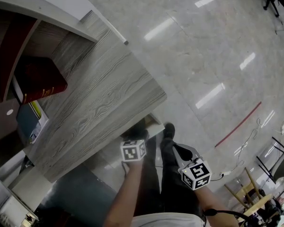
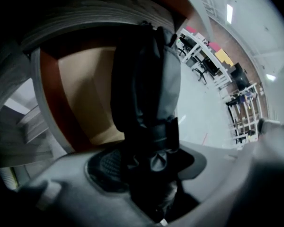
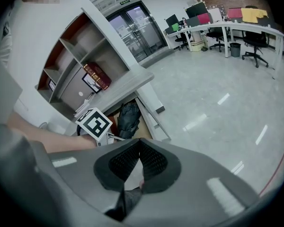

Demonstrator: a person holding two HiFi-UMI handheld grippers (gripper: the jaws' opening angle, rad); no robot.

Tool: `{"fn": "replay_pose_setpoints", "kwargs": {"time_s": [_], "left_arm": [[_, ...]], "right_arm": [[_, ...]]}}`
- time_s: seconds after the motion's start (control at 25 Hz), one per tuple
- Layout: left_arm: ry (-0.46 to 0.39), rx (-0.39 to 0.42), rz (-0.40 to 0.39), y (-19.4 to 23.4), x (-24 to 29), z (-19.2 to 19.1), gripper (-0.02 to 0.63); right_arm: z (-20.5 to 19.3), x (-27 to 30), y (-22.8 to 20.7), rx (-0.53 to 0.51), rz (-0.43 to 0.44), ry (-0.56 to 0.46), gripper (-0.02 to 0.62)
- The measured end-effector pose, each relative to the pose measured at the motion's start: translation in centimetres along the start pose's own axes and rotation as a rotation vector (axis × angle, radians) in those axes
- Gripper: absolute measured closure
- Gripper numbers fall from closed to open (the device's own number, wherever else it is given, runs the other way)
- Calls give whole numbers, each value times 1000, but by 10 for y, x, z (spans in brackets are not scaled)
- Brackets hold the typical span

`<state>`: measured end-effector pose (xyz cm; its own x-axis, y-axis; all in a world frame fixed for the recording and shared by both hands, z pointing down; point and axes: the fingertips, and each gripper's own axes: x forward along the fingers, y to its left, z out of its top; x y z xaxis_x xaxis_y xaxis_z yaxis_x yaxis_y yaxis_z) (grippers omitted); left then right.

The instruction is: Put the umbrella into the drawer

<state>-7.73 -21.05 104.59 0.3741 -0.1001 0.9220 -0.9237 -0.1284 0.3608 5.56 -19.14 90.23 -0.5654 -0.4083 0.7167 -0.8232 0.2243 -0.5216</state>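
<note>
The folded dark umbrella (image 2: 144,89) stands lengthwise between the jaws of my left gripper (image 2: 149,167), which is shut on its lower end. It hangs in the mouth of the open drawer (image 2: 80,93), which has a light brown floor and red-brown walls. In the right gripper view the umbrella (image 3: 128,119) shows as a dark bundle inside the drawer (image 3: 150,119), just past the left gripper's marker cube (image 3: 95,123). The head view has the left gripper (image 1: 135,135) reaching under the cabinet's edge. My right gripper (image 3: 139,145) is held back and shut, with nothing between its pads.
The drawer sits under a wood-grain cabinet top (image 1: 99,103). Shelves beside it hold a red book (image 1: 40,77) and folders (image 1: 31,117). The person's dark-trousered legs stand on the glossy floor, which has a red line (image 1: 239,124). Desks and office chairs (image 3: 227,27) line the far wall.
</note>
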Motion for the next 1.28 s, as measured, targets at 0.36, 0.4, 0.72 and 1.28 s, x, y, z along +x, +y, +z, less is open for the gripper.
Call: {"fn": "replay_pose_setpoints", "kwargs": {"time_s": [0.36,0.4,0.72,1.28], "left_arm": [[-23,127,72,8,2,6,326],[-28,147,84,8,1,8,317],[-63,129,114,10,-15,12,238],[-148,113,135,-40,-109,5,261]], "right_arm": [[1,-6,-13,11,-19,4,591],[2,-7,-13,11,-20,4,591],[8,-31,-9,-31,-16,0,591],[39,-116,22,-120,-10,-37,591]]}}
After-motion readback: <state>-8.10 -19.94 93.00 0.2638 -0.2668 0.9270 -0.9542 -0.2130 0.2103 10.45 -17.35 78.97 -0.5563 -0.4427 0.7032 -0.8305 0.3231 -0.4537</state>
